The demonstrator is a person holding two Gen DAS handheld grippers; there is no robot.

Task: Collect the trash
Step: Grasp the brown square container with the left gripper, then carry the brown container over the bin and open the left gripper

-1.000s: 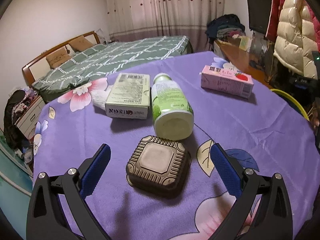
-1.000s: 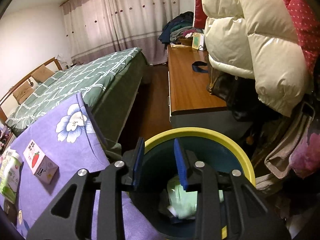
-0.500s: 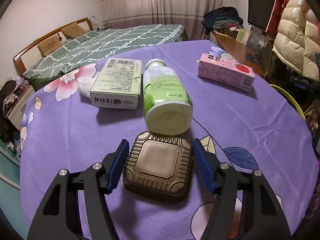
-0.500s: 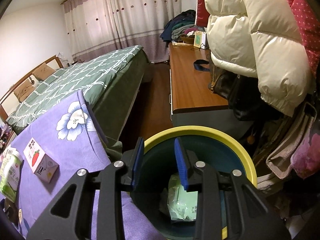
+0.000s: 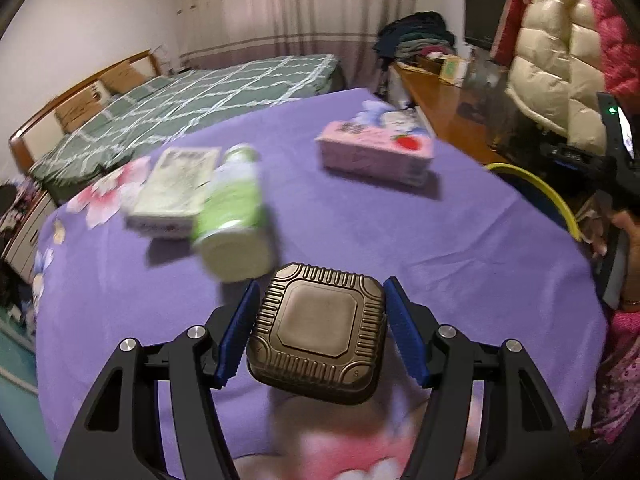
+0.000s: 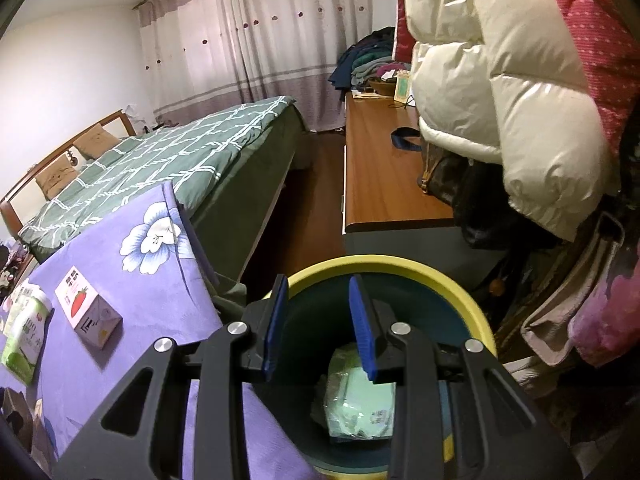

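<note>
Collecting trash, part done: the left gripper (image 5: pixel 318 330) clamps a ribbed brown square plastic tray (image 5: pixel 318 330), lifted off the purple floral tablecloth (image 5: pixel 400 232).
A pale green packet (image 6: pixel 360 404) lies in the yellow-rimmed teal bin (image 6: pixel 400 268); above it the right gripper (image 6: pixel 318 328) is parted and empty. Near the tray on the cloth remain a green-labelled white bottle (image 5: pixel 232 216), a pale flat carton (image 5: pixel 176 192) and a pink strawberry carton (image 5: pixel 376 152).

1. We see a surface draped in a purple floral cloth (image 5: pixel 400 232); what lies beneath the cloth is hidden.
2. A pale flat box (image 5: pixel 176 192) lies on it at the far left, label side up.
3. A green and white bottle (image 5: pixel 232 216) lies on its side, touching that box.
4. A pink carton (image 5: pixel 376 156) with a strawberry picture lies well apart, toward the far right edge.
5. On the floor beside the cloth's edge stands a yellow-rimmed bin (image 6: pixel 476 312).
</note>
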